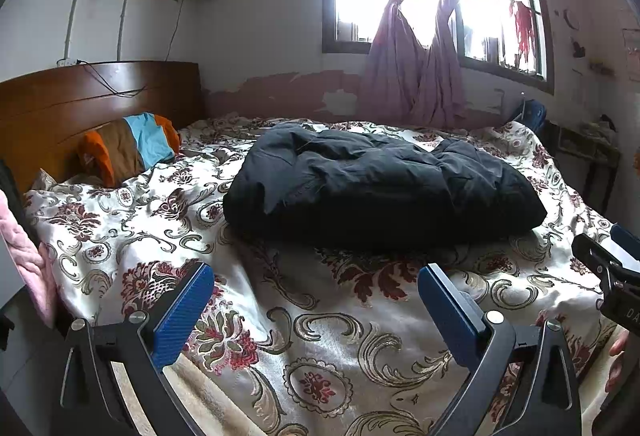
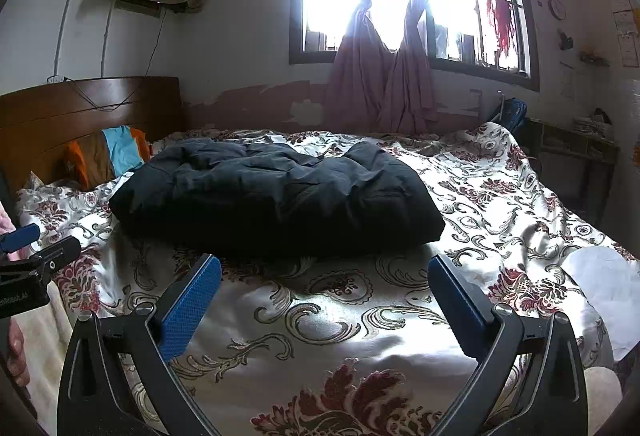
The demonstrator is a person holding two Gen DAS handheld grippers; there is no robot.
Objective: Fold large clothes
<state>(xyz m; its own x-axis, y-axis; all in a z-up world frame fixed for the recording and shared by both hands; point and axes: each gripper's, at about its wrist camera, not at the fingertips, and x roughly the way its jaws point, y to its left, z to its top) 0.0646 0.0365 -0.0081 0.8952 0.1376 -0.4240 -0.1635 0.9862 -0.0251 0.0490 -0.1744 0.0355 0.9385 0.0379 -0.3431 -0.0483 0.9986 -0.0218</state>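
A dark padded jacket (image 1: 380, 184) lies folded into a thick bundle in the middle of the bed; it also shows in the right wrist view (image 2: 276, 196). My left gripper (image 1: 316, 278) is open and empty, held above the bedspread short of the jacket's near edge. My right gripper (image 2: 326, 270) is open and empty too, also just short of the jacket's near edge. The right gripper's body (image 1: 604, 268) shows at the right edge of the left wrist view, and the left gripper's body (image 2: 32, 268) at the left edge of the right wrist view.
The bed has a floral bedspread (image 1: 320, 336) and a wooden headboard (image 1: 100, 96) at the left. An orange, brown and blue cloth (image 1: 132, 148) lies by the headboard. A window with pink curtains (image 1: 416, 36) is behind. A small table (image 2: 576, 152) stands at the far right.
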